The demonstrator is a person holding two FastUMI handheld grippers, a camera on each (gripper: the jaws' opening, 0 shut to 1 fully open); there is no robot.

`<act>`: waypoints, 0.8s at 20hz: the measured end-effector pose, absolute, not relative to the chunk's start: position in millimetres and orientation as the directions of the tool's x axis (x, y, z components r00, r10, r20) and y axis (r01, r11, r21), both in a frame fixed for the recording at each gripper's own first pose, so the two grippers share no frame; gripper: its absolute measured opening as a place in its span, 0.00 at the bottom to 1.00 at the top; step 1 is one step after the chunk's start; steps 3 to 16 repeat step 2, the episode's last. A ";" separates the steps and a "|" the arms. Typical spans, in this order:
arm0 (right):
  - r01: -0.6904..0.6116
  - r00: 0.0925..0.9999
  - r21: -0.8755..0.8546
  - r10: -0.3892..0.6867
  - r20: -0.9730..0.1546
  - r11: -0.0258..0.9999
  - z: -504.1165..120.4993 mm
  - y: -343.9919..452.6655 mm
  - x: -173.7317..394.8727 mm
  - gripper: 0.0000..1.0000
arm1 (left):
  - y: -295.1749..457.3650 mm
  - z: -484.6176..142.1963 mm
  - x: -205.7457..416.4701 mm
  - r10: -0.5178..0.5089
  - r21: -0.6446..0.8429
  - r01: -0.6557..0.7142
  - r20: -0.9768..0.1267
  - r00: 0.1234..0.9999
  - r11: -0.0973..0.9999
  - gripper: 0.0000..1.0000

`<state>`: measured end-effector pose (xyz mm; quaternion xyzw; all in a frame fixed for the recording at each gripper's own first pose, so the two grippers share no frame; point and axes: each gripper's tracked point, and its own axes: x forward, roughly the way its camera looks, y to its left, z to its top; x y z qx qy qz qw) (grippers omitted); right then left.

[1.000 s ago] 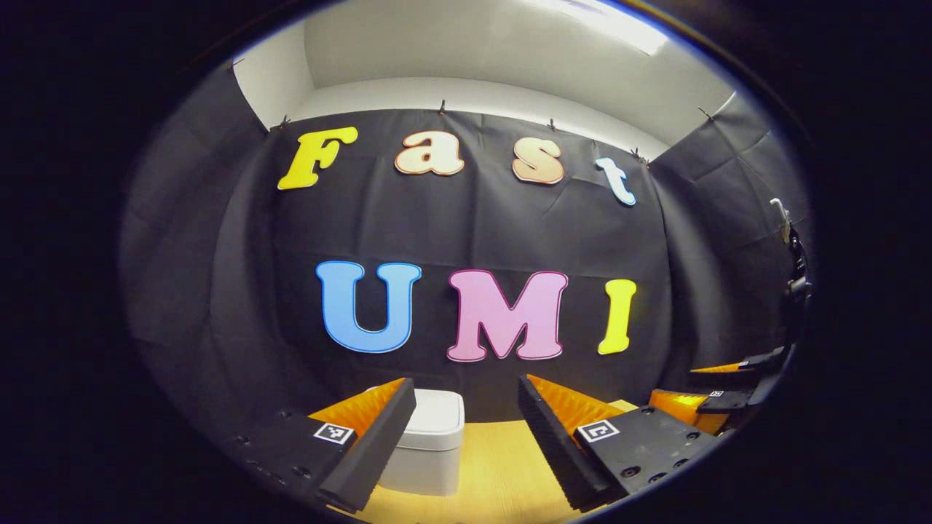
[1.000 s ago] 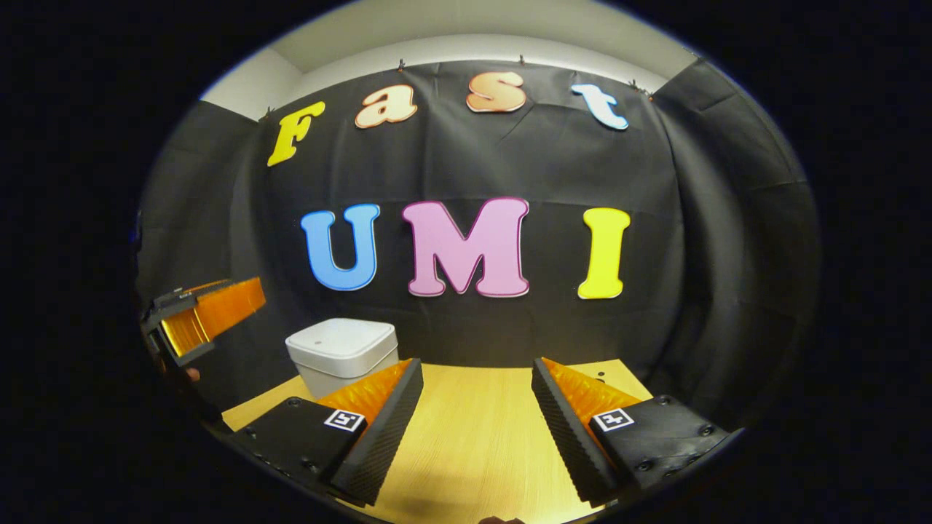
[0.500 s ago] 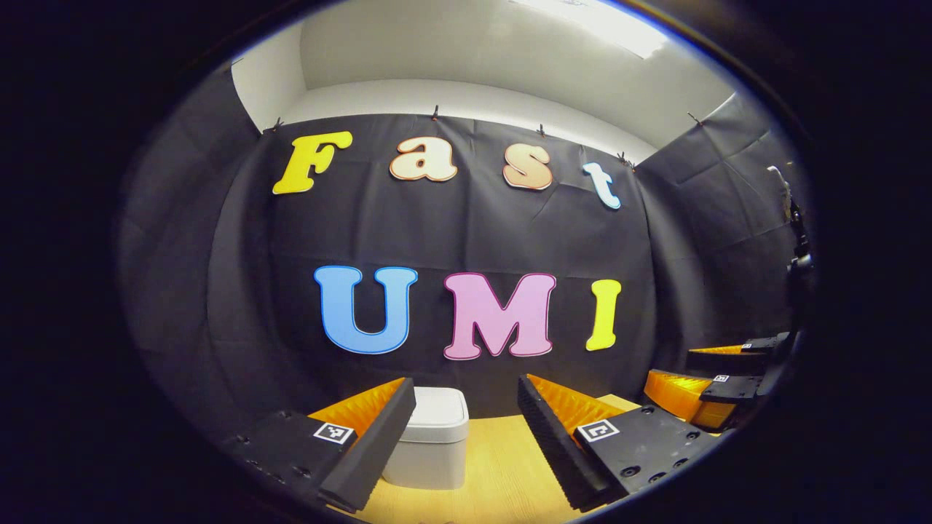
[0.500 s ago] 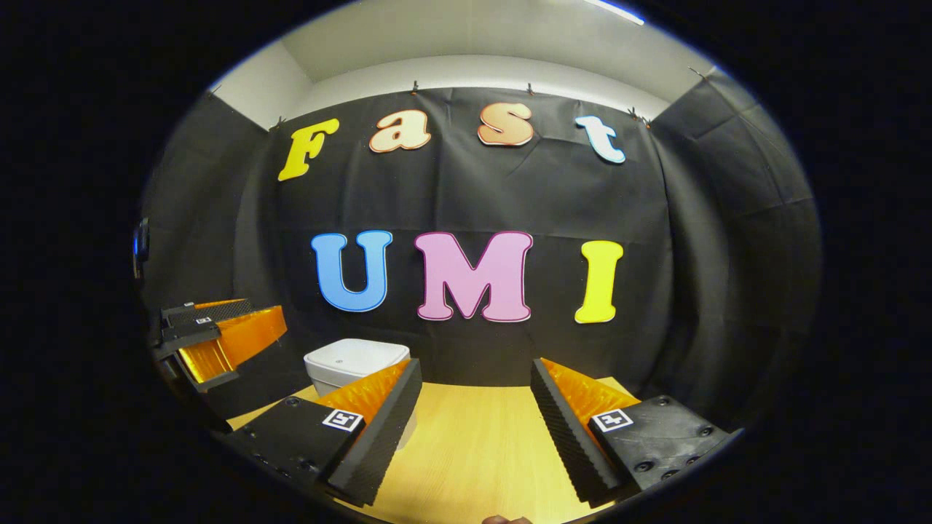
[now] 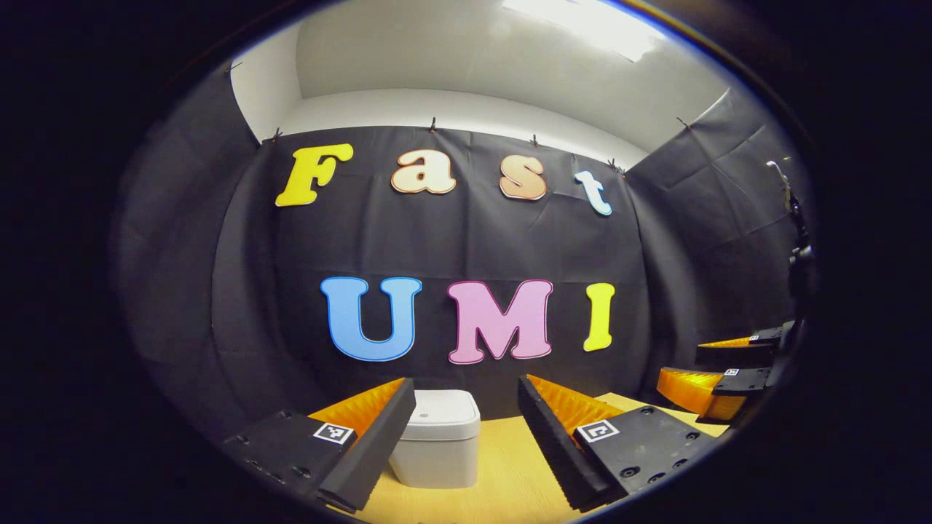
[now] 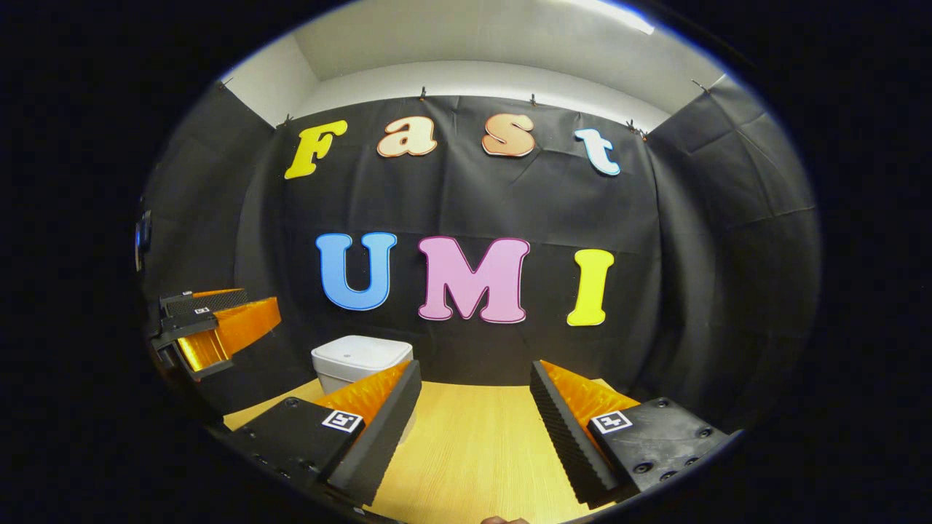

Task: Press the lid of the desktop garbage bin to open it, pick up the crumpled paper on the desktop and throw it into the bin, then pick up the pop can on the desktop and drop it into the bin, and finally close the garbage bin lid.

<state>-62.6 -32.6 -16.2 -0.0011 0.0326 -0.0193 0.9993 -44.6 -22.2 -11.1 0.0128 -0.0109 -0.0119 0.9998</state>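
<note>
Garbage bin (image 5: 437, 437), lid down, stands on the counter (image 6: 473, 451) against the back cloth. It lies ahead of the left gripper (image 5: 462, 437), just past its left finger; judged the nearer one. Right gripper (image 6: 473, 437) sits rightward of it. Both jaws apart, empty.

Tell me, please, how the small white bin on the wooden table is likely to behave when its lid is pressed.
The white bin looks like smooth plastic and small, so it is probably light and may slide on the wooden table. It seems squat with a broad flat lid, so tipping appears unlikely if pressed centrally. A press near one edge might rock it.
</note>
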 end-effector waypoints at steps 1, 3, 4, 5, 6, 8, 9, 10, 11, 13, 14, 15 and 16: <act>0.042 0.997 -0.006 -0.042 -0.066 0.999 -17.0 -32.4 -64.8 0.98 | -23.0 -9.8 -45.9 -0.029 0.026 0.029 0.031 0.999 0.999 0.95; 0.039 0.996 -0.003 -0.039 -0.075 0.999 -18.6 -29.9 -66.3 0.97 | -23.2 -9.2 -46.1 -0.029 0.022 0.029 0.035 0.999 0.999 0.95; 0.039 0.996 -0.003 -0.039 -0.075 0.999 -18.6 -29.9 -66.3 0.97 | -23.2 -9.2 -46.1 -0.029 0.022 0.029 0.035 0.999 0.999 0.95; 0.039 0.996 -0.003 -0.039 -0.075 0.999 -18.6 -29.9 -66.3 0.97 | -23.2 -9.2 -46.1 -0.029 0.022 0.029 0.035 0.999 0.999 0.95; 0.039 0.996 -0.003 -0.039 -0.075 0.999 -18.6 -29.9 -66.3 0.97 | -23.2 -9.2 -46.1 -0.029 0.022 0.029 0.035 0.999 0.999 0.95; 0.039 0.996 -0.003 -0.039 -0.075 0.999 -18.6 -29.9 -66.3 0.97 | -23.2 -9.2 -46.1 -0.029 0.022 0.029 0.035 0.999 0.999 0.95; 0.039 0.996 -0.003 -0.039 -0.075 0.999 -18.6 -29.9 -66.3 0.97 | -23.2 -9.2 -46.1 -0.029 0.022 0.029 0.035 0.999 0.999 0.95; 0.039 0.996 -0.003 -0.039 -0.075 0.999 -18.6 -29.9 -66.3 0.97 | -23.2 -9.2 -46.1 -0.029 0.022 0.029 0.035 0.999 0.999 0.95; 0.039 0.996 -0.003 -0.039 -0.075 0.999 -18.6 -29.9 -66.3 0.97 | -23.2 -9.2 -46.1 -0.029 0.022 0.029 0.035 0.999 0.999 0.95; 0.039 0.996 -0.003 -0.039 -0.075 0.999 -18.6 -29.9 -66.3 0.97 | -23.2 -9.2 -46.1 -0.029 0.022 0.029 0.035 0.999 0.999 0.95; 0.039 0.996 -0.003 -0.039 -0.075 0.999 -18.6 -29.9 -66.3 0.97 | -23.2 -9.2 -46.1 -0.029 0.022 0.029 0.035 0.999 0.999 0.95; 0.039 0.996 -0.003 -0.039 -0.075 0.999 -18.6 -29.9 -66.3 0.97 | -23.2 -9.2 -46.1 -0.029 0.022 0.029 0.035 0.999 0.999 0.95; 0.039 0.996 -0.003 -0.039 -0.075 0.999 -18.6 -29.9 -66.3 0.97 | -23.2 -9.2 -46.1 -0.029 0.022 0.029 0.035 0.999 0.999 0.95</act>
